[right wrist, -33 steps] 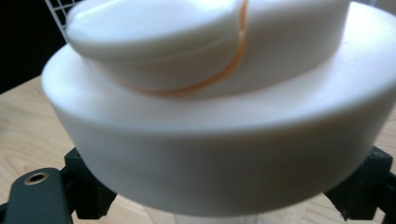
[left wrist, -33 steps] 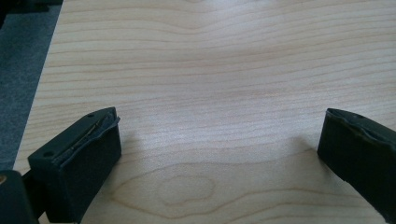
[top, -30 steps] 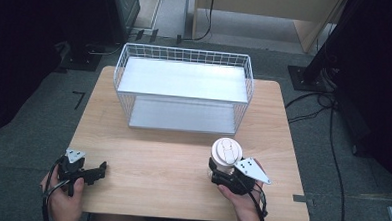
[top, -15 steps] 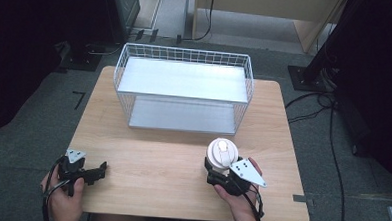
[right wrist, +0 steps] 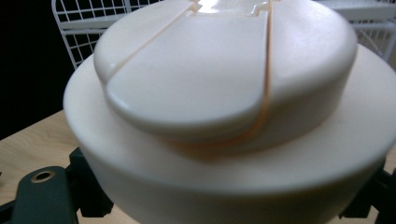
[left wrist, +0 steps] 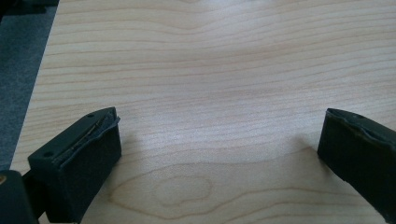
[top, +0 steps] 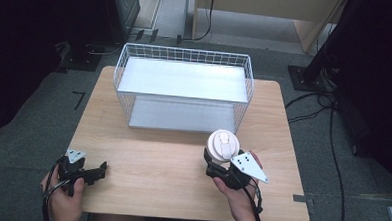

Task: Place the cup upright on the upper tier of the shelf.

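A wooden bench (top: 172, 159) carries a white wire basket (top: 182, 87) along its far edge. Near the front right corner, the right gripper (top: 216, 167) pinches a white lidded cup (top: 222, 144), held upright just in front of the basket's right end; in the right gripper view the cup's lid (right wrist: 219, 93) looms close with basket mesh behind. At the front left corner, the left gripper (top: 99, 169) rests low over the wood, its jaws spread wide apart over bare bench.
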A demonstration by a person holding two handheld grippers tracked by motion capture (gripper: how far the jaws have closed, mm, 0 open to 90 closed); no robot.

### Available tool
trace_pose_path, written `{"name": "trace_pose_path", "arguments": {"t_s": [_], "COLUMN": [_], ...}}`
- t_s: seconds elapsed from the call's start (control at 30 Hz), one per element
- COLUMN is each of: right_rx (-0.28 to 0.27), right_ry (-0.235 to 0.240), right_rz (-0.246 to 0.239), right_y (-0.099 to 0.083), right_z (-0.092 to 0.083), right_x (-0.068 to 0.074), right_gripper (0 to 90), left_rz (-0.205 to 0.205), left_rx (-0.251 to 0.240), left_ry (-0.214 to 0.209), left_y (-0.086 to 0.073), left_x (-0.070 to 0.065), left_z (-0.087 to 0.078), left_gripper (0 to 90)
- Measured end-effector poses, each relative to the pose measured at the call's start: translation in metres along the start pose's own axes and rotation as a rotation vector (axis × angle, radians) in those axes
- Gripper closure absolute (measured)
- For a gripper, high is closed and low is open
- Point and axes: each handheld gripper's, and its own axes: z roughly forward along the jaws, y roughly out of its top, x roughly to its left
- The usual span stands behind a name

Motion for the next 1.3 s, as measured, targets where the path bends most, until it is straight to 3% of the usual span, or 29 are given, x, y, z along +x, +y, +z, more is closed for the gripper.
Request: {"name": "trace_pose_path", "arguments": {"t_s": [1.3], "right_rx": [-0.160], "right_ry": [-0.013], "right_rz": [-0.091], "right_y": [0.113], "right_z": [0.030], "right_x": [0.024], "right_gripper": [15.5], "left_rz": [0.000], "left_rx": [-0.001], "left_ry": [0.000], "left_y": [0.000], "left_x": [0.000], "left_z": [0.000], "left_gripper": [0.0]}}
